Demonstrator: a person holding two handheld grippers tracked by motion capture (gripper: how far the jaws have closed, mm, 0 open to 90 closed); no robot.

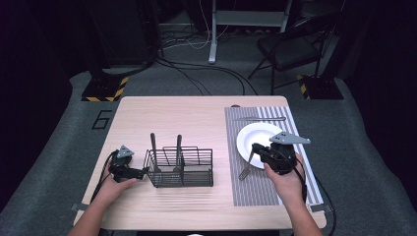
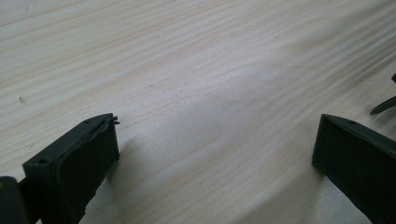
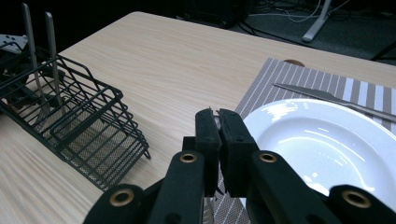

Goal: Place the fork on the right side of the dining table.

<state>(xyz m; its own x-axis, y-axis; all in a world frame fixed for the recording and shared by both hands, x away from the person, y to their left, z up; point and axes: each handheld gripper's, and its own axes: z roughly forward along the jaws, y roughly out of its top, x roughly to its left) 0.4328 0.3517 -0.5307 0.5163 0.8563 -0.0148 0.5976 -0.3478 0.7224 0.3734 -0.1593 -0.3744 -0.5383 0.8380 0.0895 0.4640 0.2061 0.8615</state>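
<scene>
One fork [image 1: 247, 166], plain from high view, in tight right gripper [image 3: 217, 122]; left gripper [image 2: 215, 140] wide open

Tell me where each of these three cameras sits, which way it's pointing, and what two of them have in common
High view: above the person's table edge, looking forward and down; both forearms, left gripper, right gripper holding a fork.
Left gripper view: on the left gripper, facing the bare table; open jaws.
Right gripper view: on the right gripper, looking across the table; shut jaws.
Shared: high and right gripper views show the wire basket, plate, knife.
</scene>
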